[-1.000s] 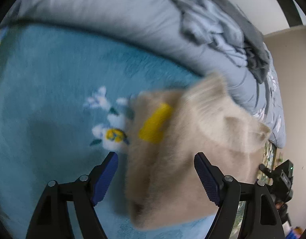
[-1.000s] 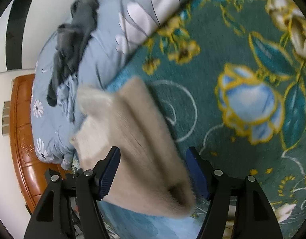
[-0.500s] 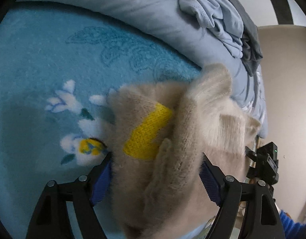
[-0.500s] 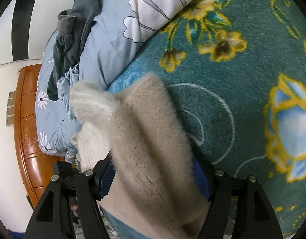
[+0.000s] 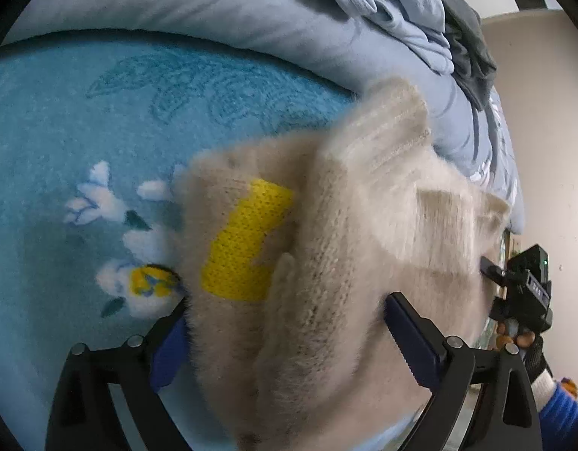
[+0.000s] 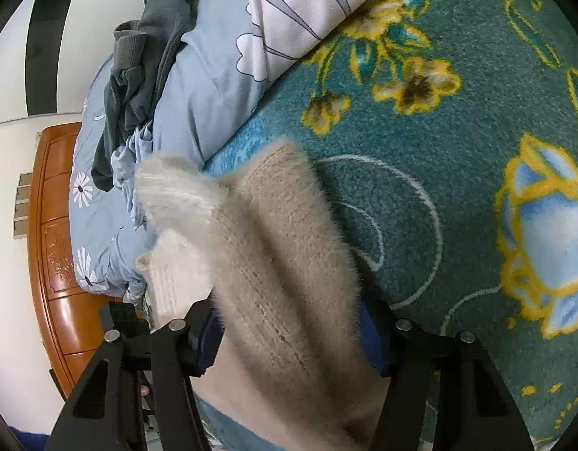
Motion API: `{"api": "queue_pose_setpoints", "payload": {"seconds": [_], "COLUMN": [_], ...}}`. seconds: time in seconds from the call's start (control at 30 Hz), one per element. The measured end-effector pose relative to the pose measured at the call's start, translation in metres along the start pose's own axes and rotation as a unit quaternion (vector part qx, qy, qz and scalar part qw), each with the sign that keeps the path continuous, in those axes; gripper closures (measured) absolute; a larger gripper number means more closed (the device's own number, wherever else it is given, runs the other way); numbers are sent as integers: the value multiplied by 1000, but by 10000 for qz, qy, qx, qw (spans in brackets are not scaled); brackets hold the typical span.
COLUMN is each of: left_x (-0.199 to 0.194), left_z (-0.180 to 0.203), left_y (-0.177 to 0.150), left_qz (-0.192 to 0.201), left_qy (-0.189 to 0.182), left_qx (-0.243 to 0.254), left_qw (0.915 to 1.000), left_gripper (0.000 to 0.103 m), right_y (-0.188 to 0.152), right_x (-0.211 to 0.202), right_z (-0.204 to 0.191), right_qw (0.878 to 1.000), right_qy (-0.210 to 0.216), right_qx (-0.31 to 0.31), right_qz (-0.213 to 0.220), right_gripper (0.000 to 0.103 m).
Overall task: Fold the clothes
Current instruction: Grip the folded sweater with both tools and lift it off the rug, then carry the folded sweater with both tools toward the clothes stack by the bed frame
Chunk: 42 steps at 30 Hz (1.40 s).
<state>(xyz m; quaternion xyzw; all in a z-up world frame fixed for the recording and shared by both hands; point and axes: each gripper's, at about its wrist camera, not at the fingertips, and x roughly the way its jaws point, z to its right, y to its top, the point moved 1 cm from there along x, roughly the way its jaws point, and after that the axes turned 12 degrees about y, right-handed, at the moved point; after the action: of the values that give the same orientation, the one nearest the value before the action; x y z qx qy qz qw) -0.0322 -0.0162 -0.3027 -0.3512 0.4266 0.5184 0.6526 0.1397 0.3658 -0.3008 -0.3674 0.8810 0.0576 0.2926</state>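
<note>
1. the fuzzy beige sweater with a yellow knit patch lies on a teal floral blanket on the bed, bundled into a narrow stack with layers doubled over each other; a ribbed cuff points toward 1 o'clock in the left wrist view.
2. the left hand-held gripper stands released, its blue pads spread wide on either side of the near end of the sweater, which fills the gap between them; the 9 o'clock pad is half buried in the fuzz.
3. the right hand-held gripper also straddles the sweater with its jaws wide; whether the pads press the knit or merely flank it i cannot tell.
4. progress, as a judgement: the sweater is already gathered into several layers, so some folding shows, but the edges are uneven and one cuff sticks out at 10 o'clock, so it looks unfinished or in need of tidying.
5. a grey garment and a light blue garment lie crumpled on the pale blue duvet toward 12 o'clock, apparently left to fold.
</note>
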Motion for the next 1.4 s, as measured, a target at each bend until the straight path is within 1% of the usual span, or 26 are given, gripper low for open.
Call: {"api": "queue_pose_setpoints", "payload": {"seconds": [0.07, 0.13, 0.17, 0.23, 0.27, 0.33, 0.37, 0.4, 0.43, 0.5, 0.57, 0.7, 0.73, 0.77, 0.8, 0.93, 1.1, 1.23, 1.33, 1.4], "left_x": [-1, -3, -7, -14, -18, -25, -29, -33, -36, -44, -52, -78, -86, -92, -99, -135, -157, -177, -199, -215], "left_z": [0, 1, 1, 3, 4, 5, 6, 7, 7, 9, 11, 29, 38, 50, 63, 79, 126, 129, 127, 121], "left_y": [-2, -5, -8, -14, -17, -22, -25, -28, -31, -36, -42, -60, -70, -72, -65, -83, -100, -132, -157, -171], "left_qz": [1, 12, 40, 97, 125, 182, 210, 238, 266, 323, 376, 444, 469, 489, 503, 603, 792, 912, 1098, 1260], "left_qy": [87, 174, 217, 302, 345, 430, 473, 516, 558, 644, 718, 704, 685, 665, 635, 509, 524, 495, 513, 503], "left_qx": [10, 15, 8, -6, -14, -28, -35, -43, -50, -64, -75, -33, -14, -1, -1, 41, 12, -258, -286, -439], "left_qw": [10000, 9998, 9998, 9995, 9993, 9989, 9987, 9984, 9981, 9974, 9967, 9965, 9965, 9966, 9967, 9969, 9955, 9943, 9922, 9898], "left_gripper": [12, 22, 25, 34, 37, 47, 50, 55, 58, 61, 62, 63, 63, 63, 63, 63, 63, 63, 63, 63], "right_y": [0, -1, -2, -3, -4, -6, -7, -9, -11, -15, -20, -32, -36, -40, -44, -70, -98, -112, -119, -123], "right_x": [-1, -2, -2, -3, -3, -5, -6, -8, -10, -14, -21, -37, -42, -48, -54, -88, -112, -125, -128, -126], "right_z": [-1, -2, -3, -5, -6, -8, -9, -11, -14, -20, -29, -48, -52, -55, -59, -68, -80, -90, -103, -115], "right_qw": [10000, 10000, 9999, 9998, 9997, 9995, 9993, 9991, 9989, 9986, 9984, 9982, 9981, 9980, 9979, 9972, 9968, 9973, 9963, 9943], "right_qy": [-12, -31, -49, -86, -105, -124, -99, -75, -51, 7, 75, 177, 202, 226, 253, 386, 579, 616, 687, 800], "right_qx": [15, 42, 64, 108, 130, 186, 233, 276, 306, 328, 318, 262, 255, 247, 238, 187, 20, -243, -503, -700], "right_qz": [5, 32, 62, 123, 154, 221, 270, 323, 365, 420, 471, 516, 525, 535, 549, 617, 544, 308, 119, -29], "right_gripper": [44, 46, 47, 49, 52, 56, 60, 62, 64, 66, 68, 69, 69, 69, 69, 69, 69, 69, 69, 69]}}
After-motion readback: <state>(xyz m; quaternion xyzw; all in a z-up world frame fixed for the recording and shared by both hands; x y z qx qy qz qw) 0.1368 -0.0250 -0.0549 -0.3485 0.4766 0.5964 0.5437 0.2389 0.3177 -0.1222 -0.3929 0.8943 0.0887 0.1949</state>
